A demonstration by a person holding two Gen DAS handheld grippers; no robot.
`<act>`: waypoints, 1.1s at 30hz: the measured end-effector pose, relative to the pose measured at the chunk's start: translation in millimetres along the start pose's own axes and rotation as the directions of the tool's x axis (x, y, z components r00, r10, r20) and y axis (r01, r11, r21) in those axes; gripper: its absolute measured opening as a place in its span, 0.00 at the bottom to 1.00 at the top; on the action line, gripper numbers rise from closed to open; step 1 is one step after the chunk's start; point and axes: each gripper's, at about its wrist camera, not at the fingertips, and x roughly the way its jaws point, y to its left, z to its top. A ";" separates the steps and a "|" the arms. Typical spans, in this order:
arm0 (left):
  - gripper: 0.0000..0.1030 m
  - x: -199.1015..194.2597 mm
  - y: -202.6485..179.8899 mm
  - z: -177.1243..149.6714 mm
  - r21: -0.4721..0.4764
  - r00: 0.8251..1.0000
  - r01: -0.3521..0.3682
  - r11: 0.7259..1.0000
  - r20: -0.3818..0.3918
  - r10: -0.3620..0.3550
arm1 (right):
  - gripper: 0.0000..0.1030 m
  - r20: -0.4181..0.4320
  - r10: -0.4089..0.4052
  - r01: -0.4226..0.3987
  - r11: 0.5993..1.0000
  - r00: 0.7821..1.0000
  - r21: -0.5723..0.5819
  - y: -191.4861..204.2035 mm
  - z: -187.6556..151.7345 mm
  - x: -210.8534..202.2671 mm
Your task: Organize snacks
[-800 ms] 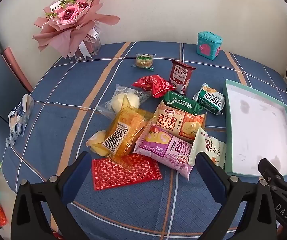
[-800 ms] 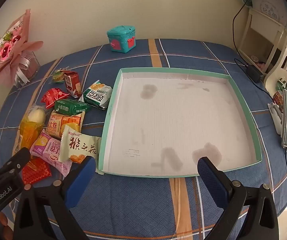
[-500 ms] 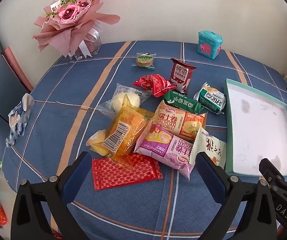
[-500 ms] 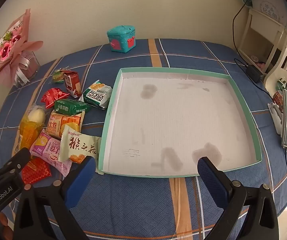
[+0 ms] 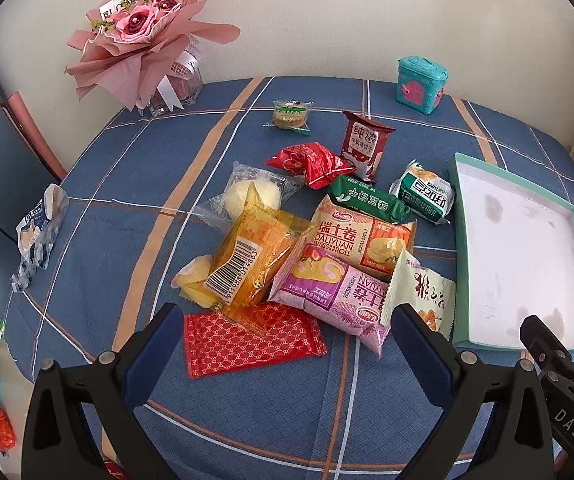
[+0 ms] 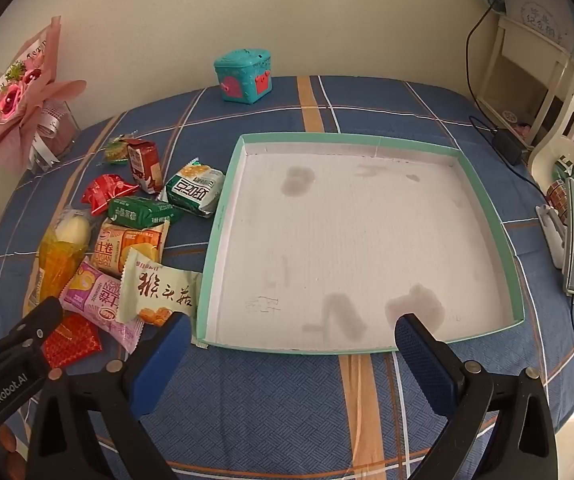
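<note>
Several snack packets lie in a loose pile on the blue checked tablecloth: a flat red packet, a yellow bar-coded packet, a pink Swiss roll, an orange Swiss roll and a cream packet. To their right sits a shallow green-rimmed tray with a bare white floor. My left gripper hangs open above the near edge of the pile. Over the tray's near rim my right gripper is open too, holding nothing.
A pink flower bouquet in a glass vase stands at the back left, a teal toy box at the back centre. A crumpled wrapper lies at the table's left edge. Cables, a phone stand and shelving crowd the right side.
</note>
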 end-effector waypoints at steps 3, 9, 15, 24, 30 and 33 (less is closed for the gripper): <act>1.00 0.2 0.3 0.0 0.000 1.000 0.000 1.000 -0.001 0.000 | 1.00 -0.001 0.000 0.000 1.000 1.000 0.000 0.0 0.1 0.0; 1.00 0.1 1.2 -0.2 -0.002 1.000 -0.002 1.000 -0.005 0.002 | 1.00 -0.001 0.000 0.000 1.000 1.000 0.001 0.2 0.0 0.0; 1.00 0.5 1.6 0.3 -0.002 1.000 -0.005 1.000 -0.013 0.005 | 1.00 -0.002 0.000 0.000 1.000 1.000 0.001 0.1 0.1 0.1; 1.00 0.7 2.0 0.3 -0.003 1.000 -0.007 1.000 -0.015 0.007 | 1.00 -0.001 0.000 0.000 1.000 1.000 0.001 0.2 -0.2 -0.1; 1.00 1.4 3.0 -0.4 -0.005 1.000 -0.007 1.000 -0.017 0.007 | 1.00 -0.002 0.000 0.000 1.000 1.000 0.001 0.2 -0.2 0.0; 1.00 1.5 3.0 -0.5 -0.005 1.000 -0.007 1.000 -0.016 0.007 | 1.00 -0.002 0.001 -0.001 1.000 1.000 0.001 0.2 -0.1 0.0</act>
